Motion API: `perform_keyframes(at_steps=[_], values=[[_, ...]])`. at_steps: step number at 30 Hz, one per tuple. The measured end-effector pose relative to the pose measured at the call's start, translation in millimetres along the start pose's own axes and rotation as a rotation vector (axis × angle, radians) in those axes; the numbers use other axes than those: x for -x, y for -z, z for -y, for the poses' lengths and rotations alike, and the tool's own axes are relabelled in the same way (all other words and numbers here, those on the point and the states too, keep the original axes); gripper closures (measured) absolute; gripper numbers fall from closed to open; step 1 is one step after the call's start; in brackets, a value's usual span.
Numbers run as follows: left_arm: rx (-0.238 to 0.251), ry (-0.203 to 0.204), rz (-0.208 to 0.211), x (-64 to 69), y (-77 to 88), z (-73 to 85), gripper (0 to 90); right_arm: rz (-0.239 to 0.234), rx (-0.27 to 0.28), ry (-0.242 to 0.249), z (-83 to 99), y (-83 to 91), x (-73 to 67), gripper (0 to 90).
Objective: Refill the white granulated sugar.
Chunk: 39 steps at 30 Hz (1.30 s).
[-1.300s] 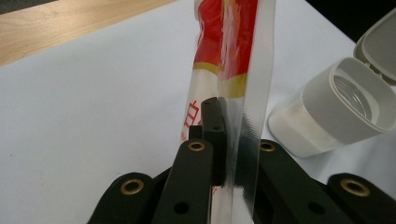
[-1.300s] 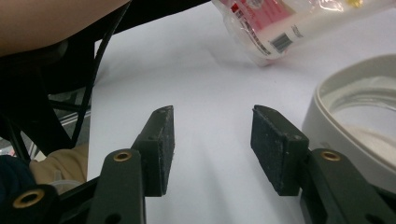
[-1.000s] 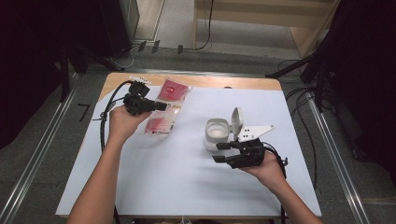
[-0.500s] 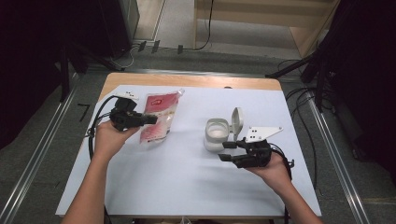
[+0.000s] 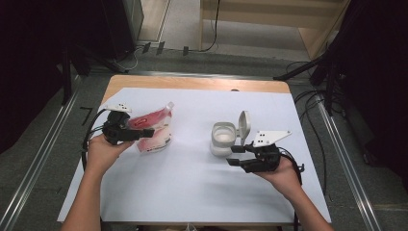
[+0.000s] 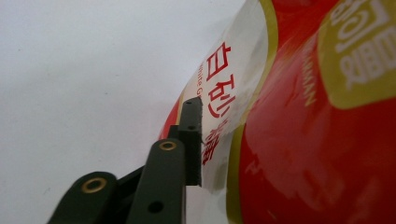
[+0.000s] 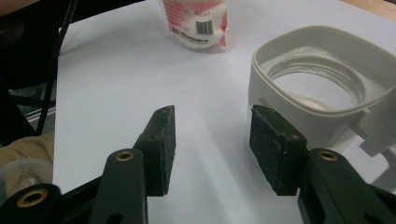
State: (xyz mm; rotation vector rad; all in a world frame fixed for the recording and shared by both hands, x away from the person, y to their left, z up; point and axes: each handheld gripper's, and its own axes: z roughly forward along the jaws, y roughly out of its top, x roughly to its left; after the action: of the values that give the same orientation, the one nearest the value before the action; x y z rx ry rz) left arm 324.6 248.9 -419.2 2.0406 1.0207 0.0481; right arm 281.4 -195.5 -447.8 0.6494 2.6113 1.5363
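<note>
The left gripper (image 5: 144, 133) is at the red and white bag (image 5: 155, 131) on the left side of the white sheet (image 5: 192, 192). Its jaws have just been opening, and the bag sits right beside one black pad (image 6: 191, 140). I cannot tell if the pads press on the bag. The right gripper (image 5: 235, 155) is just beside the white jar (image 5: 223, 138), whose lid (image 5: 244, 126) stands up. Its jaws are apart with nothing between them, and one pad (image 7: 273, 147) is very near the jar wall.
</note>
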Motion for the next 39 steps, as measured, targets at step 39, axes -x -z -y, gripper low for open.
perform_keyframes(at_steps=[39], values=[[0.043, -0.022, -0.05, -3.3, 32.9, 32.2, 36.9, 0.135, 0.063, -0.153, 1.4, 50.0, 44.9, 81.9]])
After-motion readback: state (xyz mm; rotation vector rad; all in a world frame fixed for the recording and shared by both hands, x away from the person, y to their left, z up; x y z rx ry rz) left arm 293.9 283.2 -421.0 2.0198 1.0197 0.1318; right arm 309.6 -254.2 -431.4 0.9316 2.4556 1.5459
